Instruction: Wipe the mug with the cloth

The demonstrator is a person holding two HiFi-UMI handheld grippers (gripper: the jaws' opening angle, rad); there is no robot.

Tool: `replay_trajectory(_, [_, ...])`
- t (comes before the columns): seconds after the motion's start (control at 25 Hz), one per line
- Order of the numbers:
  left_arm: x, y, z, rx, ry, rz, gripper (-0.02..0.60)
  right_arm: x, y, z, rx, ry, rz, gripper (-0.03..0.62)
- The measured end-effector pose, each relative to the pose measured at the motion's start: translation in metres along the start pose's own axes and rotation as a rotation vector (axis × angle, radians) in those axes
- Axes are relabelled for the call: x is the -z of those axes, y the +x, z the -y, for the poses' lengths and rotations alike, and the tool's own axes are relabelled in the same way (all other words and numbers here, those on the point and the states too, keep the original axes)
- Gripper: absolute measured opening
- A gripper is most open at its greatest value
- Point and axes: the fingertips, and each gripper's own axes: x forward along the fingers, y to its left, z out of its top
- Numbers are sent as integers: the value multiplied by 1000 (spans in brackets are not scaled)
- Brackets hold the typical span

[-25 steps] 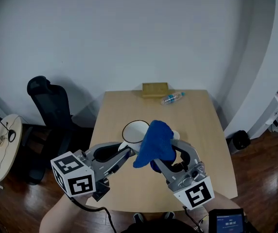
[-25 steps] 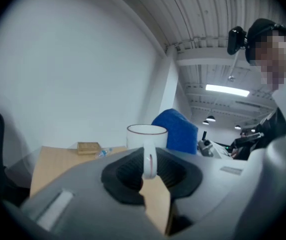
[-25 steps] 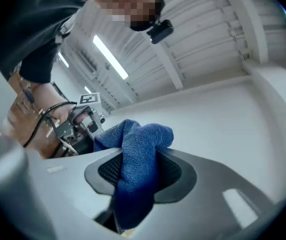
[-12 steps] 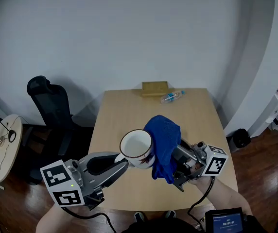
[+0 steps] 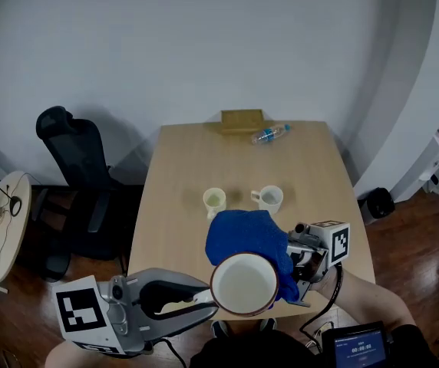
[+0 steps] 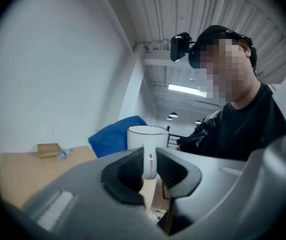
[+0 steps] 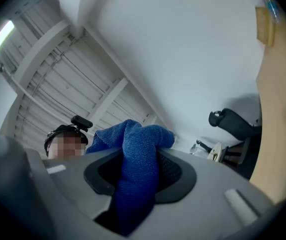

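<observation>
Since the earlier frame, both grippers had drawn back toward the near edge of the table [image 5: 175,176], uncovering two small cups [image 5: 214,200].

Head view: left gripper [image 5: 206,300] held the mug [image 5: 243,284] at its handle side, mouth facing up, over the near table edge. The cloth [image 5: 246,236] lay against the mug's far side, carried by the right gripper [image 5: 295,269].

Left gripper view: jaws nearly together, clamped on the thin white handle [image 6: 149,165]. The mug body stood just beyond the tips, with the cloth behind it to the left.

Right gripper view: jaws part-way apart, pinching a thick fold of cloth that filled the gap.
</observation>
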Motion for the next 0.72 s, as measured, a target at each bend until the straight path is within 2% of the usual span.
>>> replay_trajectory(0.12, [14,9,19,64,-31,-25,66,30,7,3,-14,64,-99,143])
replay_trajectory(0.24, [29,20,30,105,-76,-45,66,59,9,6,-5,70,-178,143])
replay_trajectory(0.36, [40,23,34,123,-123,-50,66,74,6,10,30,-13,-226,143])
replay_trajectory(0.48, [51,18,34,122,-148,-64,66,89,5,23,95,-149,-314,143])
replay_trajectory(0.6, [56,17,34,126,-151,-76,66,102,7,31,114,-259,-416,143])
replay_trajectory(0.72, [50,18,30,106,-126,-59,66,95,5,31,112,-318,-416,143])
